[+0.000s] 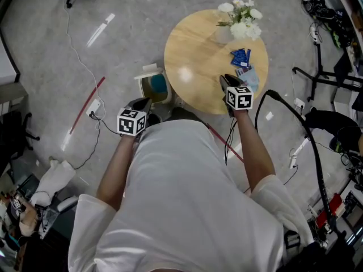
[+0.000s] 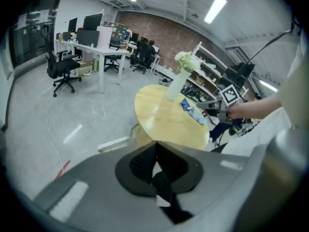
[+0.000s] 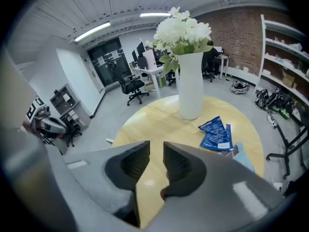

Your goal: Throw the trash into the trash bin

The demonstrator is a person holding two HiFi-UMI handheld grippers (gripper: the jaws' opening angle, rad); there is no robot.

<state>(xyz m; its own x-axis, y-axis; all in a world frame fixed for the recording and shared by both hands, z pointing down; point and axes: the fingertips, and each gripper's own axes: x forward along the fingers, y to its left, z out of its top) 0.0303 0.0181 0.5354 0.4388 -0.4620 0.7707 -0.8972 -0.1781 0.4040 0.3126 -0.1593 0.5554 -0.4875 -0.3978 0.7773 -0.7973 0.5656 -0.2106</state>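
Blue wrappers (image 1: 240, 56) (image 3: 216, 132) and a pale blue packet (image 1: 250, 79) lie on the right side of the round wooden table (image 1: 193, 55). A small trash bin (image 1: 157, 85) with a raised white lid stands on the floor at the table's left edge. My right gripper (image 1: 225, 79) (image 3: 156, 151) hovers over the table's near edge, just left of the packet. Its jaws are open by a narrow gap with nothing between them. My left gripper (image 1: 144, 102) (image 2: 155, 146) hangs above the floor just short of the bin, jaws shut and empty.
A white vase (image 1: 224, 34) (image 3: 190, 88) of white flowers stands at the table's far side. Cables (image 1: 79, 61), a power strip (image 1: 93, 107) and a red strip (image 1: 86, 105) lie on the floor at left. A black stand (image 1: 329, 81) and more cables crowd the right.
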